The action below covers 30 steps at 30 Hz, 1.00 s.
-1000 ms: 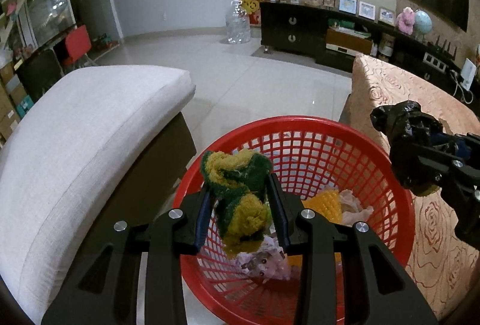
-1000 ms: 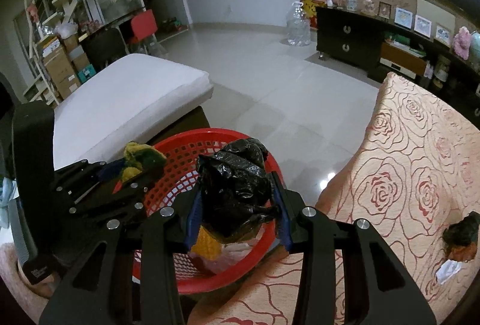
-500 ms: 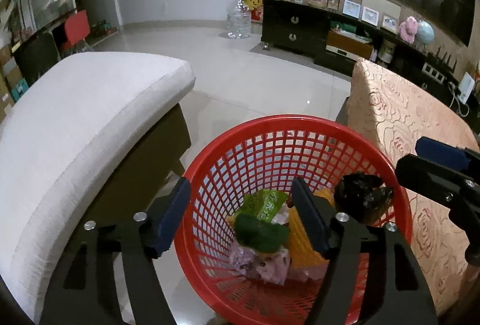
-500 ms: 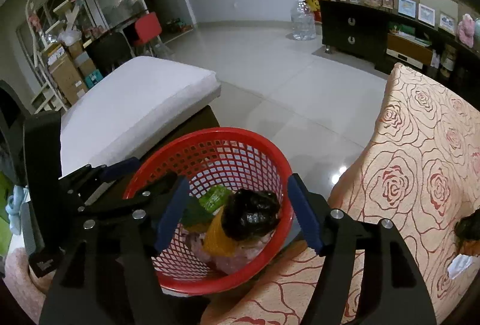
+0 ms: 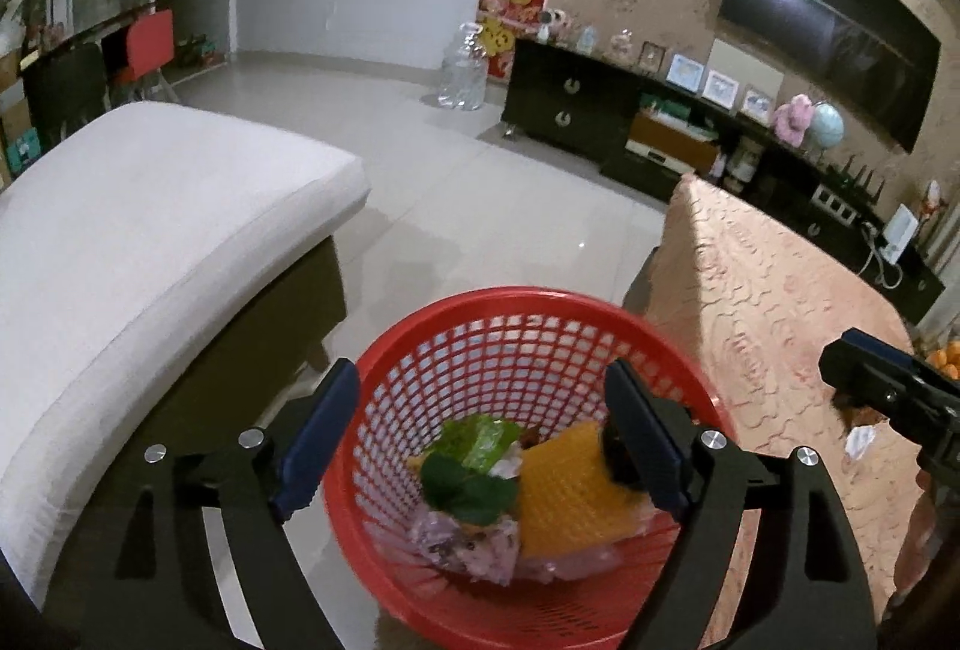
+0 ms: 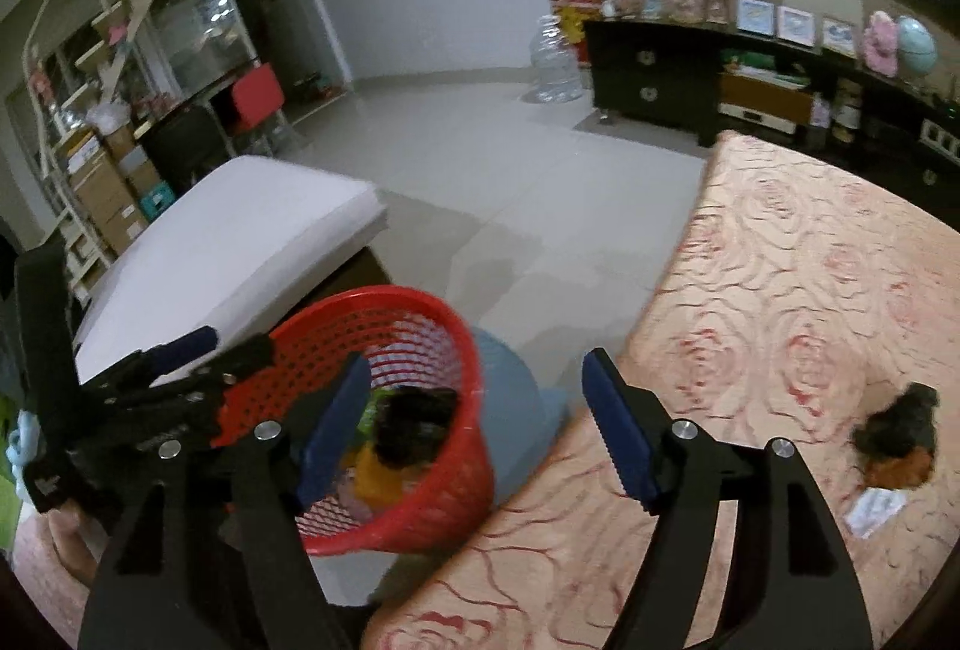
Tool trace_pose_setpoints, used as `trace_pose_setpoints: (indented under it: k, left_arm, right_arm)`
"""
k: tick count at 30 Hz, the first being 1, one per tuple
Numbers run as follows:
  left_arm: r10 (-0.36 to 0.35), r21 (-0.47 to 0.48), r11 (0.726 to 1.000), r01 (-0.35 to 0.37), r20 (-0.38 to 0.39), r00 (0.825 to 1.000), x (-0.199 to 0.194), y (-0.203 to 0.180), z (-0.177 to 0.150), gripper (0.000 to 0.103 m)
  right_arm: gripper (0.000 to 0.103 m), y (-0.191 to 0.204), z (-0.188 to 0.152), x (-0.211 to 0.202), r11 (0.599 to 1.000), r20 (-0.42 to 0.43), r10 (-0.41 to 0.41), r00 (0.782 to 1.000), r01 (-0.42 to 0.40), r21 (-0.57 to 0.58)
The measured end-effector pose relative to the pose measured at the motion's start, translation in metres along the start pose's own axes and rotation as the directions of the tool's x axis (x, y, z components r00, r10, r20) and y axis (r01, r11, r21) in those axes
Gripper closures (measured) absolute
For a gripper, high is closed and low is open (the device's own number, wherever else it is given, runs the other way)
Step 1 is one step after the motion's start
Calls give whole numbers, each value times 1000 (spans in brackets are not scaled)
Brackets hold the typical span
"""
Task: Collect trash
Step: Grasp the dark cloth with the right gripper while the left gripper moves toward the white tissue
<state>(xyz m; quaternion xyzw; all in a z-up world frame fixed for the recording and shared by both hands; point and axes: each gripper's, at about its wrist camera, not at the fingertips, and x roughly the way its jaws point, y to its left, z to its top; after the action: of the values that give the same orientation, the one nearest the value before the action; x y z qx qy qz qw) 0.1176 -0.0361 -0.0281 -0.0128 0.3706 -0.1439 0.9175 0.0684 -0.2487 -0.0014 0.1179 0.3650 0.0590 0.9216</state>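
left gripper emptied, trash now in basket

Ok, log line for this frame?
left: open, over basket | right: open, empty | in basket: black bag | on table: dark scrap

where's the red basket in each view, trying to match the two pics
Left wrist: the red basket sits bottom centre, framed between the open fingers of the left hand-held gripper, trash visible inside.
Right wrist: it sits lower left, partly behind the left finger of the right hand-held gripper, beside the rose-patterned cloth.
Shared landmark: the white cushion, left of the basket in both views.
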Motion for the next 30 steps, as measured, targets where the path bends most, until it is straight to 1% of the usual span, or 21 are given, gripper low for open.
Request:
trace_pose_setpoints:
  k: [6, 10, 12, 14, 16, 18, 20, 22, 23, 27, 30]
  left_arm:
    - [-30, 47, 998, 29, 7, 1000, -2, -26, -1, 22]
    - [-49, 75, 996, 48, 10, 999, -1, -44, -4, 21]
    - [-64, 88, 994, 63, 7, 998, 0, -53, -6, 21]
    - [-86, 111, 990, 84, 9, 996, -1, -67, -9, 22]
    - [-103, 142, 985, 101, 7, 995, -1, -83, -13, 21]
    - [-123, 180, 976, 122, -4, 992, 0, -101, -18, 21]
    - [-140, 226, 964, 140, -16, 990, 2, -122, -25, 21]
    - [-147, 272, 951, 148, -28, 989, 4, -141, -32, 21]
    - [-148, 285, 947, 151, -32, 988, 5, -146, -35, 21]
    - [-157, 318, 933, 167, -59, 986, 10, -169, -45, 21]
    - [-154, 327, 930, 168, -70, 986, 14, -176, -50, 21]
  right_arm:
    - [29, -46, -8, -32, 994, 31, -93, 995, 91, 68]
    - [28, -88, -19, -67, 974, 58, -193, 980, 184, 135]
    - [28, -107, -23, -81, 961, 64, -231, 971, 218, 171]
    - [27, -130, -30, -98, 938, 68, -286, 956, 265, 222]
    - [26, -153, -38, -113, 907, 61, -354, 933, 327, 266]
    - [25, -174, -47, -126, 868, 48, -428, 903, 395, 302]
    - [25, -191, -54, -132, 835, 31, -474, 880, 438, 335]
    - [24, -203, -61, -135, 818, 26, -492, 870, 452, 357]
    - [23, -209, -64, -133, 814, 22, -495, 868, 455, 360]
    - [22, -223, -71, -111, 822, 16, -488, 873, 454, 343]
    - [22, -228, -70, -91, 832, 4, -474, 880, 447, 329]
